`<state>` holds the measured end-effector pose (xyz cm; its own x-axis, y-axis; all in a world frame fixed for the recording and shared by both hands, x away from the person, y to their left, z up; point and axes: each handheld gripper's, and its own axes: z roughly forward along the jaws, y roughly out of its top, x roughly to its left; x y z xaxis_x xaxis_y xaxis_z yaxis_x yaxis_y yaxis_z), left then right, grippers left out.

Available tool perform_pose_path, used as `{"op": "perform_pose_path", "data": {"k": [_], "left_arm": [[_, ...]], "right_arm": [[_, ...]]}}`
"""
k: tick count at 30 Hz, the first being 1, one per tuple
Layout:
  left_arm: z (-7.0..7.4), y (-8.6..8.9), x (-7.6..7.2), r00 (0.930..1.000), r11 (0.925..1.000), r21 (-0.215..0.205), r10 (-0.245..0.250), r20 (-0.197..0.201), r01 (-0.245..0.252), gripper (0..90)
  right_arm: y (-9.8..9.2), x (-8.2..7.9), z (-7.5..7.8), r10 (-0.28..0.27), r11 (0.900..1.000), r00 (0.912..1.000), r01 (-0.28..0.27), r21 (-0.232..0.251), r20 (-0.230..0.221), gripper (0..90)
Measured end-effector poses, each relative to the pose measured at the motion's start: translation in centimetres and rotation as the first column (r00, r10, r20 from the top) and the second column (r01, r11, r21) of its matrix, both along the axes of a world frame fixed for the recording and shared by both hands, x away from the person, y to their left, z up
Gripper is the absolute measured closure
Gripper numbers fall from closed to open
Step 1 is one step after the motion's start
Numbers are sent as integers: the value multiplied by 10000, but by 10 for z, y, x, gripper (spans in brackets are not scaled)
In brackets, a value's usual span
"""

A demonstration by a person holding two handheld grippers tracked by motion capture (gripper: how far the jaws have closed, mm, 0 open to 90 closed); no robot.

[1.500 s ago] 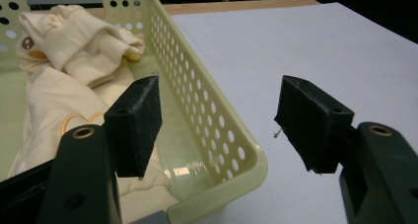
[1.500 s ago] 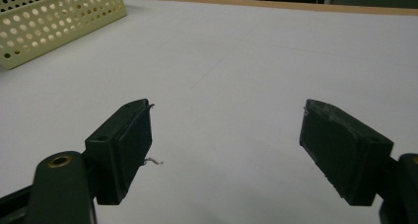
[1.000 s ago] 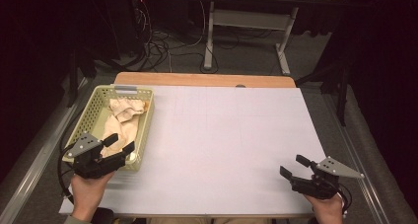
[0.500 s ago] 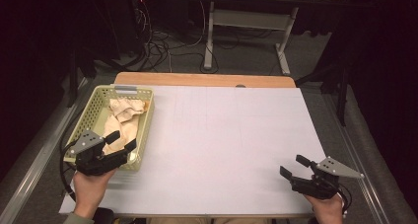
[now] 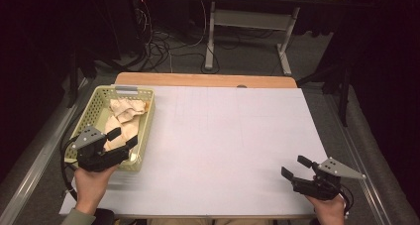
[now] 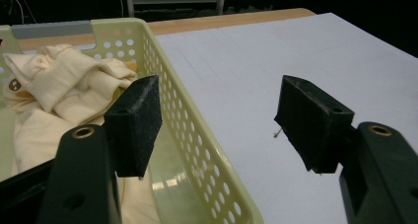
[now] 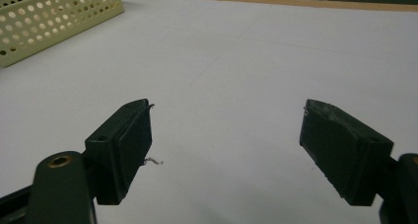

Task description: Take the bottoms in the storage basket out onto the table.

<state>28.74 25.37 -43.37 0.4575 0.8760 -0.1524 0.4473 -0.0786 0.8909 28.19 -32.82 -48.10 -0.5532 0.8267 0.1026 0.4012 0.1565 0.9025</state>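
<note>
White-covered table (image 5: 233, 145), perforated yellow basket (image 5: 143, 131) at its left edge, cream cloth (image 5: 124, 118) bunched inside. Left gripper (image 5: 121, 138), jaws spread, straddles the basket's near wall; closing here risks pinching plastic, not cloth. Right gripper (image 5: 293, 168) rests spread, empty.

High view looks down; both tongs views, low and close, share the basket (image 5: 147, 131).
</note>
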Motion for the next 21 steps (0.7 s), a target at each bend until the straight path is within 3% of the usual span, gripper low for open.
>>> {"op": "perform_pose_path", "data": {"k": [21], "left_arm": [[7, -2, 13, 9998, 10000, 1, 55, -177, -55, 327]], "right_arm": [[0, 0, 0, -9, 10000, 10000, 9, -25, -15, 205]]}}
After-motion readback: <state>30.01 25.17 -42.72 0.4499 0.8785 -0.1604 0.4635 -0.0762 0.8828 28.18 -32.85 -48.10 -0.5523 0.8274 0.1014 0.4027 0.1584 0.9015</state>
